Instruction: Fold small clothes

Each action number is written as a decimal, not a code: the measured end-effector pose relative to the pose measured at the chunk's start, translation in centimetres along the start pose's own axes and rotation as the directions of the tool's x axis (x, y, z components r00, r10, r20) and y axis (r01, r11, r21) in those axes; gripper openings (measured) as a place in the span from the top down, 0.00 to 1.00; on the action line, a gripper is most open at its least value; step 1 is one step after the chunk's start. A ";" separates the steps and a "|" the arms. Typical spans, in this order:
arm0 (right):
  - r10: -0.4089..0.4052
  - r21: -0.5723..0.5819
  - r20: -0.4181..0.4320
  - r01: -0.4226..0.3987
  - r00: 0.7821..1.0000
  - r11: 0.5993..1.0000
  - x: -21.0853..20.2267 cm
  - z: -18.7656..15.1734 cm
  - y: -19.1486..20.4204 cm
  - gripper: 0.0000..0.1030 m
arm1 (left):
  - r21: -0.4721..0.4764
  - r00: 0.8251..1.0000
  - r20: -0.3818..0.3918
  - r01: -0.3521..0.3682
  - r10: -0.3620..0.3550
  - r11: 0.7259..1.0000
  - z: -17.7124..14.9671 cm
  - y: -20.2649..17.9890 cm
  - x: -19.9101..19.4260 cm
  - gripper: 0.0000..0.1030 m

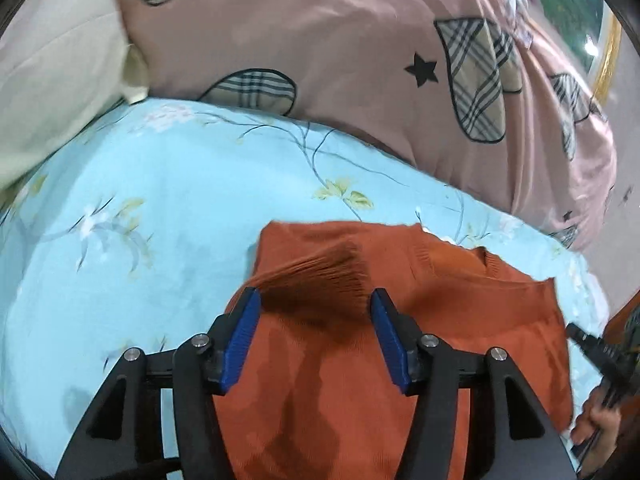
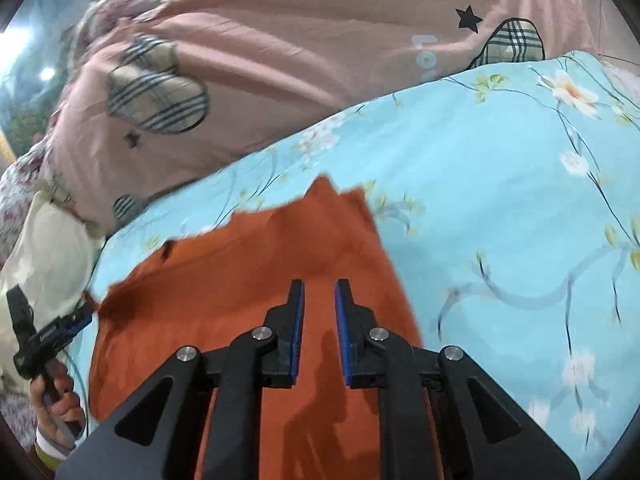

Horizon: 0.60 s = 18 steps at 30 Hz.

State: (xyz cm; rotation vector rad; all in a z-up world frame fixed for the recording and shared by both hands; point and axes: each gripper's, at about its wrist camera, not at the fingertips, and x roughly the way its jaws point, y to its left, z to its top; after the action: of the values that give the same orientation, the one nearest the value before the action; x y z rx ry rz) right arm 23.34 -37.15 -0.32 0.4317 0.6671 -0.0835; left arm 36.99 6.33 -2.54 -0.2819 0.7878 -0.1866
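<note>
Pink bedding (image 1: 320, 40) with plaid patches and black stars is piling up beyond both hand-held grippers, its pale lettering partly hidden and unreadable. Nearer, a blue floral quilt (image 1: 160, 184) is carrying the orange knit garment (image 1: 328, 380). The left hand-held gripper (image 1: 314, 304) is hanging spread over a ribbed cuff; the right hand-held gripper (image 2: 319, 304) is hovering, slightly parted, gripping nothing.

Pretty sure we're in a home bedroom: a bed with a blue floral sheet (image 1: 168, 184), a pink quilt (image 1: 340, 40) bunched at the far side, probably a cream pillow (image 2: 48, 256).
</note>
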 end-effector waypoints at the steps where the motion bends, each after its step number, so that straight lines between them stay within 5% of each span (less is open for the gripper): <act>1: 0.025 -0.007 -0.009 -0.025 1.000 1.000 -0.7 -1.4 0.4 0.83 | -0.008 1.000 -0.001 0.006 -0.006 1.000 -1.3 0.1 -1.2 0.44; 10: 0.198 -0.016 -0.014 -0.198 0.980 0.980 -3.9 -10.8 3.1 0.78 | -0.125 0.992 -0.046 0.115 -0.122 0.985 -15.0 0.2 -8.6 0.39; 14: 0.236 -0.073 -0.026 -0.237 0.972 0.969 -3.8 -12.1 4.5 0.78 | -0.176 0.985 -0.070 0.143 -0.157 0.974 -18.2 0.0 -9.7 0.38; 18: 0.265 -0.046 -0.003 -0.265 0.964 0.963 -4.2 -12.5 3.8 0.73 | -0.119 0.987 -0.075 0.131 -0.141 0.984 -19.0 -1.1 -9.3 0.30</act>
State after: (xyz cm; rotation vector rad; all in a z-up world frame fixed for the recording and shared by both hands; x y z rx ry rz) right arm 13.63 -28.80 -5.11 0.4730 0.6020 0.1853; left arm 16.77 4.36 -8.69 -0.4385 0.8635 -0.2843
